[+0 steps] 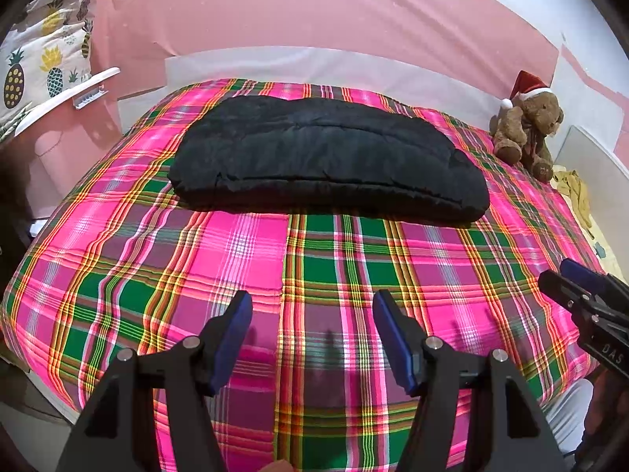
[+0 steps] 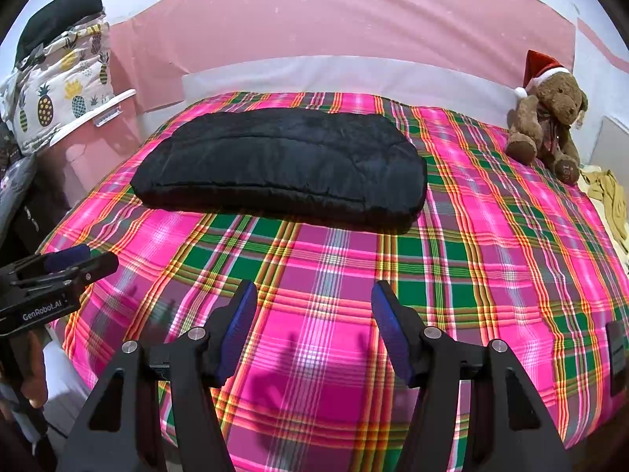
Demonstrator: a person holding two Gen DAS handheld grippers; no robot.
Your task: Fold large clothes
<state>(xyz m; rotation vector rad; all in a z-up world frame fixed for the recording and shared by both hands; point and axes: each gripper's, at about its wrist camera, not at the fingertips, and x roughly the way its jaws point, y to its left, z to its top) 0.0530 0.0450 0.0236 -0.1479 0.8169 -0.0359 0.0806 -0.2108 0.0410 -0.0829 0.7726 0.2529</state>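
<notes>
Black and thickly padded, the folded garment (image 1: 328,157) lies as a long flat bundle across the far half of the bed, on a bedspread (image 1: 236,259) of pink, green and yellow plaid cloth; in the right wrist view the same black bundle (image 2: 281,165) sits left of centre, well apart from both tools. The left gripper (image 1: 312,306), black-framed with blue pads, hovers over the near part of the plaid with its jaws standing wide apart and nothing between them, only bare cloth showing in the gap. The right gripper (image 2: 314,295) hangs likewise over the near edge, jaws parted and empty. Each tool shows in the other's view: the right one at the right edge of the left wrist view, the left one at the left edge of the right wrist view, just beside each other above the bed's front. A brown plush teddy bear in a red and white Santa hat (image 2: 548,118) sits at the far right corner, and a pineapple-print cushion (image 1: 47,63) rests off to the far left against the pink wall (image 1: 314,15)
</notes>
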